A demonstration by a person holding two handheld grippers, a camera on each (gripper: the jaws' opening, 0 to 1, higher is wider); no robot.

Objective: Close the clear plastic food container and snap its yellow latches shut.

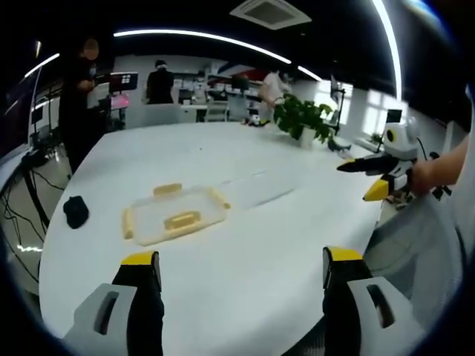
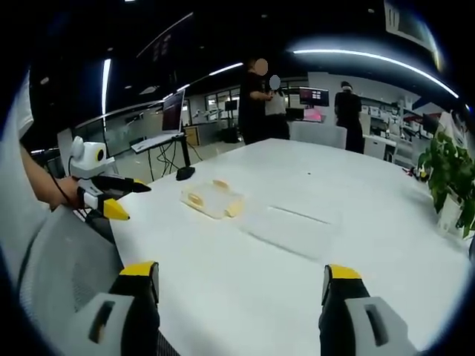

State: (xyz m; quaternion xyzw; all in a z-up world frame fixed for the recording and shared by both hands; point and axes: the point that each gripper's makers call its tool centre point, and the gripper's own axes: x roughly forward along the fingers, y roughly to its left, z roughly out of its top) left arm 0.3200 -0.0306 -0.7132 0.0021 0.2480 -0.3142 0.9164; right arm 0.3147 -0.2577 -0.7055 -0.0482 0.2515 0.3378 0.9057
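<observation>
In the left gripper view, the left tool (image 1: 241,271) hangs with jaws apart over the white tabletop (image 1: 245,274); the lid (image 1: 176,214) with yellow latches (image 1: 182,219) lies ahead, the clear box (image 1: 256,189) just beside it.

In the right gripper view, the right tool (image 2: 241,283) is likewise spread, well short of the box (image 2: 293,226). Both parts look light, stiff and slippery; I'd grip the lid by its rim.

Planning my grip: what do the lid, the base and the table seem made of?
Lid: seemingly clear plastic with matte yellow latches; table shows through. Base: likely clear glossy plastic, only faint edges visible. Table: smooth white top, soft sheen; material unclear.
</observation>
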